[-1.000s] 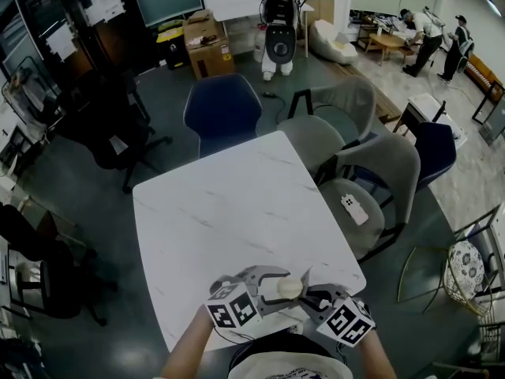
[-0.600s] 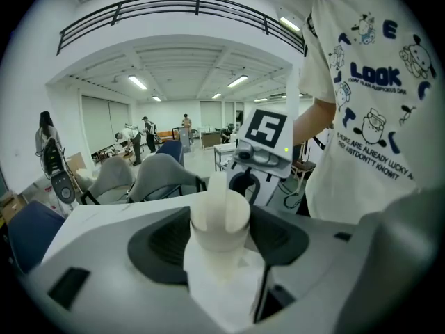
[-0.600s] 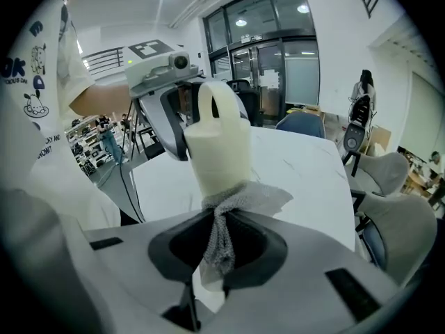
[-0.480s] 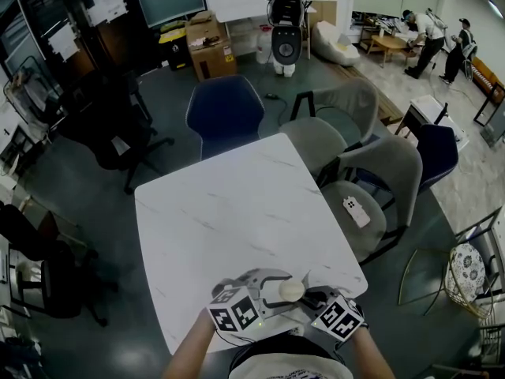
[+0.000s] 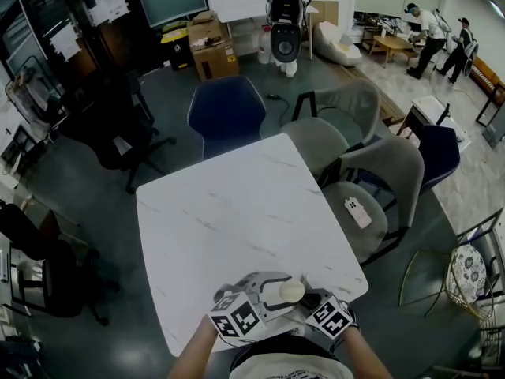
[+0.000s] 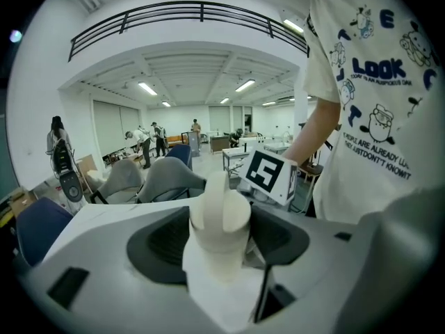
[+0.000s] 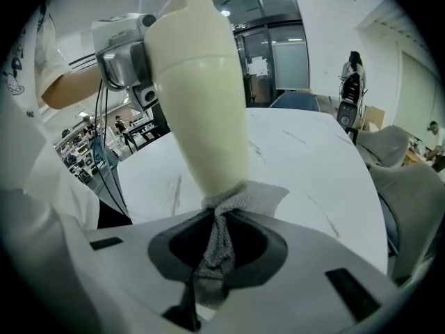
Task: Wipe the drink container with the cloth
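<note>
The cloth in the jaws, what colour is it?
The cloth is grey, with a fine weave; clearest in the right gripper view.

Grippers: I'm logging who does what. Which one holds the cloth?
The right gripper: its jaws are shut on the grey cloth, which touches the cream drink container. The left gripper grips the container itself.

At the counter's [image 5: 229,212] six o'clock edge, the left claw [image 5: 272,287] grips the drink container [image 5: 291,290]. At its three o'clock, the right claw [image 5: 309,298] pinches the cloth [image 7: 217,242], which touches it. Chairs [image 5: 226,109] stand beyond, at twelve and two o'clock.
</note>
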Tool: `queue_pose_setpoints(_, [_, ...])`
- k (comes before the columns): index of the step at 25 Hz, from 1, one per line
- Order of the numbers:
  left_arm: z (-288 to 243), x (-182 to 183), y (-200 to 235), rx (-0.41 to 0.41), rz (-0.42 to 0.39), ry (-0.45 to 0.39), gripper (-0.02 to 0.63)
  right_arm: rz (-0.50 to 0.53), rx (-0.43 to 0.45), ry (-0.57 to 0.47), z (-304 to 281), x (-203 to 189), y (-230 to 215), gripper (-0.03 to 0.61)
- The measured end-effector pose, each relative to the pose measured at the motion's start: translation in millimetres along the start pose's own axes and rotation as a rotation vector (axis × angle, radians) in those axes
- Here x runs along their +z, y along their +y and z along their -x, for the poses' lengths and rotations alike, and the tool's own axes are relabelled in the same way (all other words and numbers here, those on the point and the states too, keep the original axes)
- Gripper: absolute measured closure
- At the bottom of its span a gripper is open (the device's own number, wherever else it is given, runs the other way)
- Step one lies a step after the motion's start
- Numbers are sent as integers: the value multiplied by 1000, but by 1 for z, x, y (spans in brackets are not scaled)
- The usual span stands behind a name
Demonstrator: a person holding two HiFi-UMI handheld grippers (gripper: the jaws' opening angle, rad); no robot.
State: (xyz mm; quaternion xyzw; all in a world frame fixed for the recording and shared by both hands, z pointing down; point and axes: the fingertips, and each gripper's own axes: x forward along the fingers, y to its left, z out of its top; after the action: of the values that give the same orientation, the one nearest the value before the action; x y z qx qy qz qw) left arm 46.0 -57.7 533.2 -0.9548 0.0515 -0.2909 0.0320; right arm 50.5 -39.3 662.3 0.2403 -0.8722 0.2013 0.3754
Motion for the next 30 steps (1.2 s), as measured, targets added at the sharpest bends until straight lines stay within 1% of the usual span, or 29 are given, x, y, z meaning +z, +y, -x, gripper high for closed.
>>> queue_pose_setpoints(2, [-1,-1,1,41,28,-6,339,2,2,6,-2,-2,0,532])
queue_pose_setpoints(3, [-1,-1,2,69,58,-18,339,4,3,8,-3,-3,-1,532])
queue_pose_setpoints(5, [1,-2,5,133,141,-58,336,9,3,11,-4,-4,-1,532])
queue_pose_setpoints(7, [4,0,7,195,231,-110,319,12,4,11,-4,-3,0,532])
queue_pose_setpoints(9, [6,3,6,251,299,-149,313,2,7,6,-3,-2,0,532])
queue_pose_setpoints(14, [3,10,7,414,348,-153,310,2,-1,3,-2,-2,0,532])
queue_pose_setpoints(17, [2,7,11,484,385,-146,310,20,-3,7,-2,-1,0,532])
queue_pose_setpoints(18, [2,5,12,492,397,-144,310,29,-2,9,-2,-1,1,532])
queue_pose_setpoints(20, [3,7,12,485,402,-145,315,44,1,15,-1,-1,3,532])
queue_pose_setpoints(22, [4,8,12,471,394,-150,327,55,4,14,1,0,4,532])
queue_pose_setpoints(30, [2,6,11,432,355,-170,330,92,25,-23,15,12,6,532])
